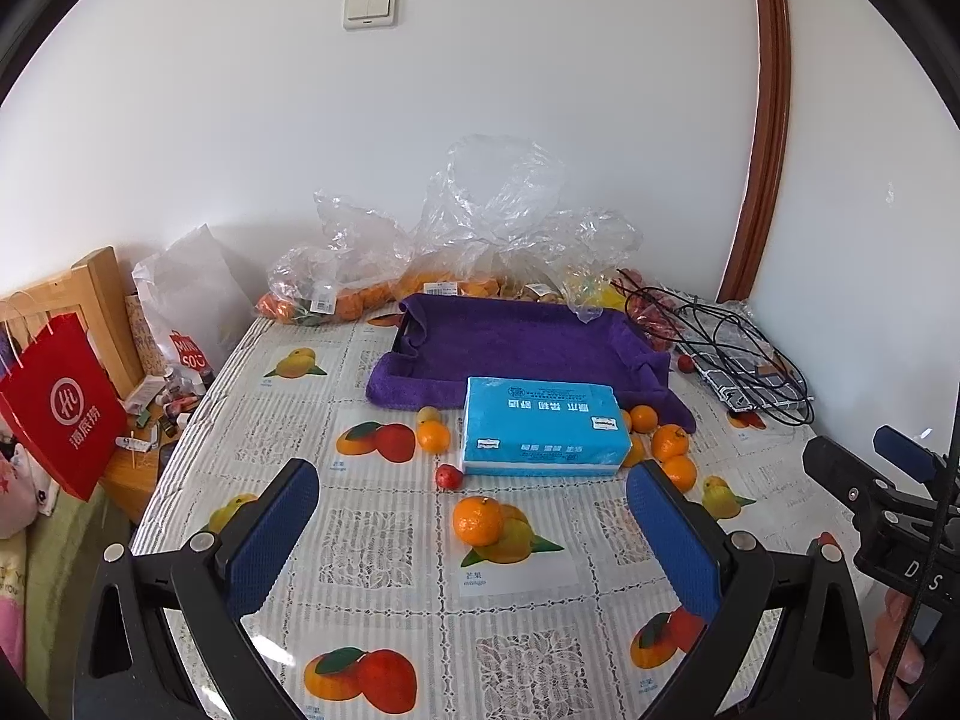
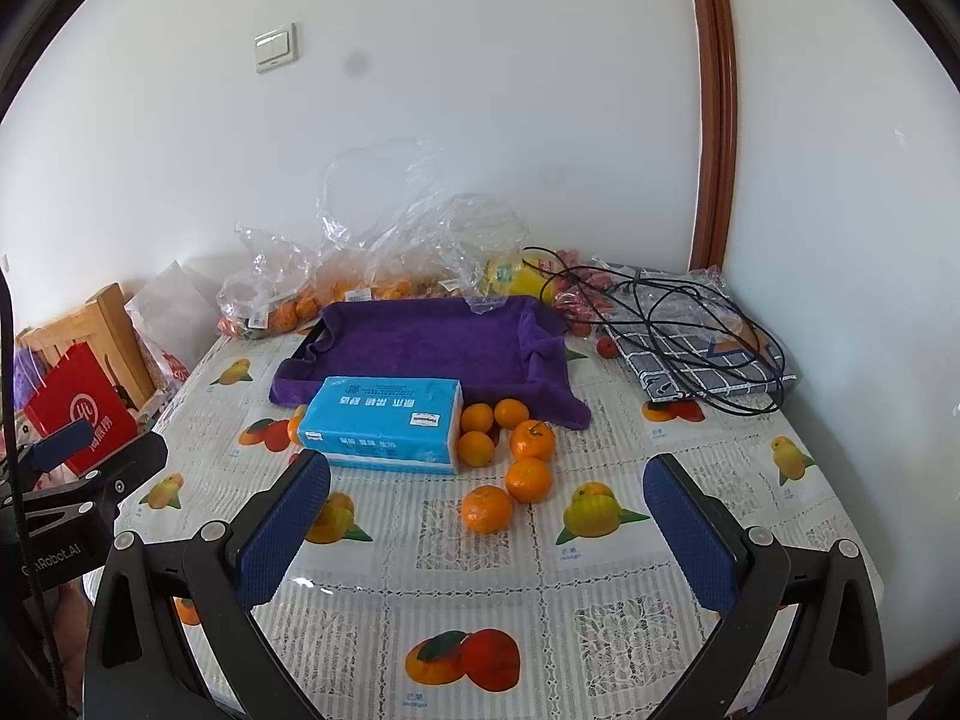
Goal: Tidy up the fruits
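Note:
Loose mandarins lie on the fruit-print tablecloth around a blue tissue pack [image 1: 545, 433] [image 2: 384, 423]. One mandarin [image 1: 477, 519] [image 2: 486, 507] lies nearest, ahead of both grippers. A cluster [image 2: 522, 444] [image 1: 669, 443] sits right of the pack, another mandarin [image 1: 433, 437] and a small red fruit [image 1: 449, 476] to its left. Behind the pack stands a tray lined with a purple towel [image 1: 528, 342] [image 2: 420, 342], nothing in it. My left gripper [image 1: 474, 534] and right gripper [image 2: 486, 528] both hover open over the near table, holding nothing.
Clear plastic bags of oranges [image 1: 360, 288] [image 2: 282, 306] and other fruit line the back wall. A black cable [image 1: 738, 348] [image 2: 690, 324] lies on a checked cloth at back right. A red paper bag [image 1: 60, 414] hangs off the table's left side.

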{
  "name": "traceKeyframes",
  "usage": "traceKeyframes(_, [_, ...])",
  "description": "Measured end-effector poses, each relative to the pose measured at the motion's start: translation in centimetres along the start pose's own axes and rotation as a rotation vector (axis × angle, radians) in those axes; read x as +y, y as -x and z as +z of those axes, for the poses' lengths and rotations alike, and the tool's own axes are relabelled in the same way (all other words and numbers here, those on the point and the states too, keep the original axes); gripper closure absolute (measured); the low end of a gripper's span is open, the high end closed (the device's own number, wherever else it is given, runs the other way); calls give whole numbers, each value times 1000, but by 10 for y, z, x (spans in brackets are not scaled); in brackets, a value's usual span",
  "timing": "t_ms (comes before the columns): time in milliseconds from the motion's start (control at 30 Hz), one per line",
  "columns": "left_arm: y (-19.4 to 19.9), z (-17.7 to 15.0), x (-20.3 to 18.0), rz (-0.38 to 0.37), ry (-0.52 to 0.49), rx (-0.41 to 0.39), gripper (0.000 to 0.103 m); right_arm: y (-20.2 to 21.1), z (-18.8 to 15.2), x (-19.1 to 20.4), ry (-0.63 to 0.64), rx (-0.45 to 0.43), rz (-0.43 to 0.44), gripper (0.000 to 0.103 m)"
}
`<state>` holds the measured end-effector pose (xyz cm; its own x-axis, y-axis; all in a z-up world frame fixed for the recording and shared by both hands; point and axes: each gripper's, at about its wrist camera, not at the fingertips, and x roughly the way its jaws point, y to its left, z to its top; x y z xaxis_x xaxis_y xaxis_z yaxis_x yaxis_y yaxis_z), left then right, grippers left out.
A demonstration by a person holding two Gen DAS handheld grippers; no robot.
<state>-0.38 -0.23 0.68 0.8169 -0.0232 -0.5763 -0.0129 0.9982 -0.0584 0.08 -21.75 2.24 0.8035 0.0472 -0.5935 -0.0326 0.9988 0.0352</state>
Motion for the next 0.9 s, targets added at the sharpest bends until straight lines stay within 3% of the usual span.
traceKeyframes(900, [4,1,3,0,-3,-20,0,0,-4,2,4,2,18,0])
